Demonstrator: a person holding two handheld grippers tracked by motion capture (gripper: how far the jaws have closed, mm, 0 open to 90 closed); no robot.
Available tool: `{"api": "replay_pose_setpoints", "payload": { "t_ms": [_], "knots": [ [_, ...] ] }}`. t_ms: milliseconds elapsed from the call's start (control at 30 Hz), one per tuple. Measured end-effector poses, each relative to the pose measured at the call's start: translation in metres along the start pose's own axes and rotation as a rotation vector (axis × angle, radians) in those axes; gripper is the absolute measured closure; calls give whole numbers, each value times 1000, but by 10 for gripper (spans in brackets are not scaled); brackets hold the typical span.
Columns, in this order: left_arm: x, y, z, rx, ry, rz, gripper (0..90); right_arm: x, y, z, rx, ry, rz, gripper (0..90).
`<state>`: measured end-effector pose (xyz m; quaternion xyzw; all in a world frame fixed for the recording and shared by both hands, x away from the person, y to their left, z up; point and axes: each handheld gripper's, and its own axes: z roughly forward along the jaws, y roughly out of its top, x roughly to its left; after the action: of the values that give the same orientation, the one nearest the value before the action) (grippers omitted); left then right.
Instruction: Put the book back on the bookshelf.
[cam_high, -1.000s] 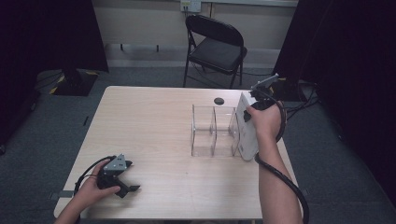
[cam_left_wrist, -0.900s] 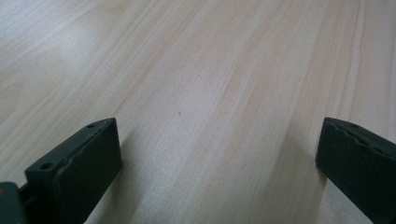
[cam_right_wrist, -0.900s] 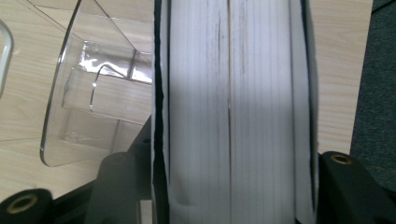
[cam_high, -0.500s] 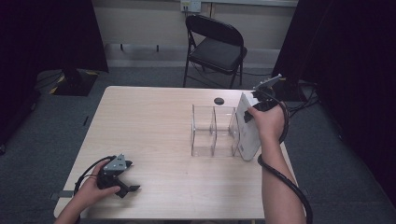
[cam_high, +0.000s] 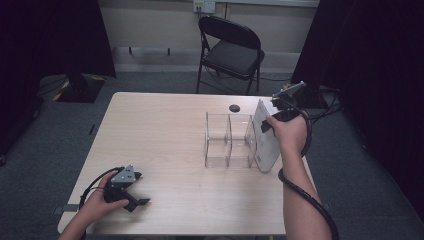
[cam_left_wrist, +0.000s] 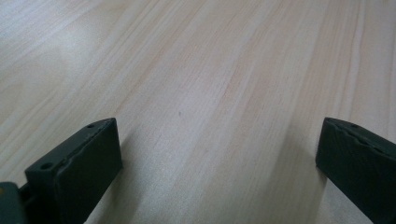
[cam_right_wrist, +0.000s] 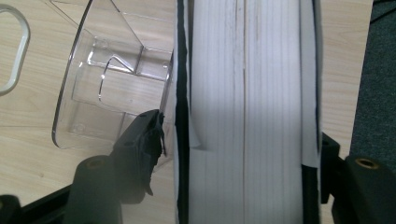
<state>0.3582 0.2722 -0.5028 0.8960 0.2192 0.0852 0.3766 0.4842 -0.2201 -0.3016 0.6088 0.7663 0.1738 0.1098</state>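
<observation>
Bare table (cam_high: 160, 135) left of clear rack (cam_high: 227, 140)

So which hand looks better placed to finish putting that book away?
Probably the right: its gripper straddles the white book beside the clear rack. The left gripper rests open at the table's near corner.

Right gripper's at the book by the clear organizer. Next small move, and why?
Probably back the right gripper straight off the book. Its jaws have just been opening; a gap shows between the left finger and the cover, and the book stands at the end of the organizer.
</observation>
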Motion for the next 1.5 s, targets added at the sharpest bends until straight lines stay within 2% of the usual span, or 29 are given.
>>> {"api": "replay_pose_setpoints", "payload": {
  "t_ms": [167, 433, 700, 1100, 1500],
  "knots": [
    [0, 0, 0, 0, -1, 0, 0, 2, -3, 0, -5, -9, -15, 323],
    [0, 0, 0, 0, 0, 0, 0, 0, -9, -3, -6, 4, -10, 295],
    [0, 0, 1, -9, 1, -2, 0, -3, -16, -6, -11, 11, -36, 277],
    [0, 0, 1, -9, 1, -2, 0, -2, -23, -9, -17, 29, -29, 270],
    [0, 0, 0, -6, 1, 3, 0, -2, -31, -8, -16, 37, -45, 259]
  ]
}}
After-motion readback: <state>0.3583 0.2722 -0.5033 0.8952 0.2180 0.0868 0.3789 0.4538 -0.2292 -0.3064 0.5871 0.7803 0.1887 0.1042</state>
